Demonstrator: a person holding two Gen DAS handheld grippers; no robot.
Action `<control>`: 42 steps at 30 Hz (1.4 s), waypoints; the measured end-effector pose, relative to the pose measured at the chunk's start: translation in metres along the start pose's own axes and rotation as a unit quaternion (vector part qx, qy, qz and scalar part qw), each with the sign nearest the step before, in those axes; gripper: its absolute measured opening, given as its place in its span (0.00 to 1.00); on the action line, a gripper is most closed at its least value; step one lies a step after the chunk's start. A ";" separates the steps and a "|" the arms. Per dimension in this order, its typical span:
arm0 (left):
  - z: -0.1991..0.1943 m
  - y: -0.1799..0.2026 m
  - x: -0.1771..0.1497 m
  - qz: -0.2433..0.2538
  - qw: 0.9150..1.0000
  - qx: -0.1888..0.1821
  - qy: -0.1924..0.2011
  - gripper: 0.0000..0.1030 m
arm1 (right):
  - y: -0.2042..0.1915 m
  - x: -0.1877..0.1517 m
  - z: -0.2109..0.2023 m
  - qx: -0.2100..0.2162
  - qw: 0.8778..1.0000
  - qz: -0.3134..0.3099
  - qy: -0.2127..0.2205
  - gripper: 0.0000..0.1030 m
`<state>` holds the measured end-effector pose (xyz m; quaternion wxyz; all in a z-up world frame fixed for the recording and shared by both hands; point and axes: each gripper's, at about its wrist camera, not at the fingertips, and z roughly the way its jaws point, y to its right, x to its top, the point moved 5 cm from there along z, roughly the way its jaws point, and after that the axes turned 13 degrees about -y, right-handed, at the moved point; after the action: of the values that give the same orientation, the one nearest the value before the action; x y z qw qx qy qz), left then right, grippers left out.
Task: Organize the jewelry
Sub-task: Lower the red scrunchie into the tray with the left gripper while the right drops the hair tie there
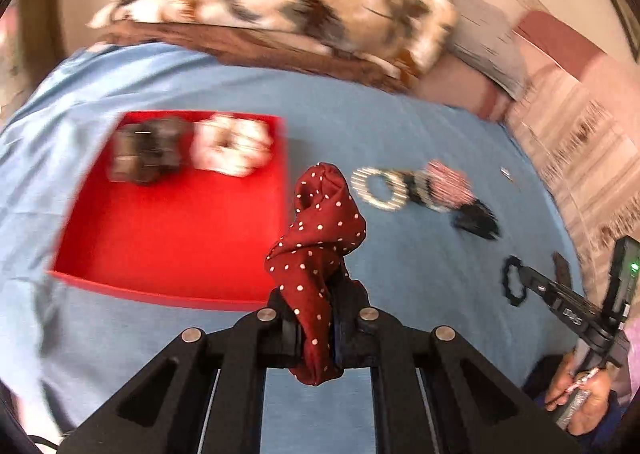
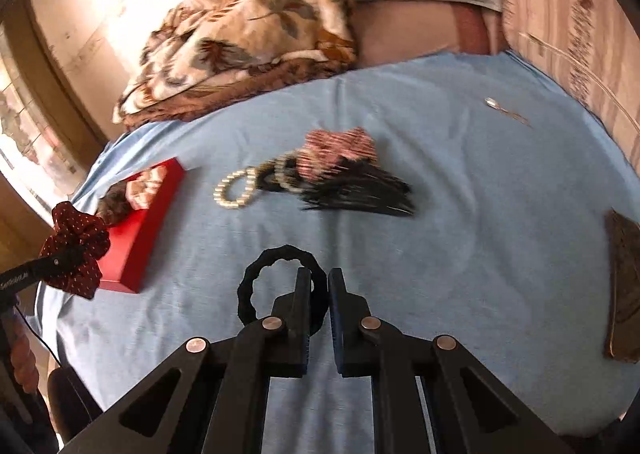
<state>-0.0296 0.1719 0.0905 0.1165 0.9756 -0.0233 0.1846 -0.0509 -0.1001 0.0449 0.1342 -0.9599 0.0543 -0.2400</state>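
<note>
Tray contents (image 1: 192, 150) blurred (dark and pale lumps), identity unclear

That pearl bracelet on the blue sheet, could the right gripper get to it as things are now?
Probably yes. Bare blue sheet lies between the right gripper and the pearl bracelet. Its jaws are nearly shut beside the black hair tie, so they would need opening first.
</note>
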 end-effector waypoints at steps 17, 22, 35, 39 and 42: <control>0.031 -0.189 0.014 -0.135 0.983 0.117 -0.036 0.09 | -0.227 0.044 0.080 0.090 0.979 -0.170 -0.063 0.10; 0.037 -0.204 0.009 -0.152 0.983 0.100 -0.034 0.10 | -0.264 0.042 0.127 0.087 0.973 -0.189 -0.098 0.10; 0.000 -0.202 0.005 -0.177 0.982 0.066 0.018 0.45 | -0.291 0.027 0.151 0.084 0.966 -0.214 -0.121 0.10; -0.018 -0.192 0.003 -0.170 0.982 0.079 0.035 0.46 | -0.288 0.024 0.141 0.087 0.966 -0.216 -0.116 0.11; -0.029 -0.178 0.002 -0.156 0.982 0.094 0.044 0.49 | -0.279 0.021 0.124 0.096 0.967 -0.210 -0.106 0.19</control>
<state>-0.0221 0.3518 0.0782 0.0526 0.9648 0.1521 0.2079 0.0380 0.1921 0.0284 0.1772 -0.9523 -0.1867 -0.1641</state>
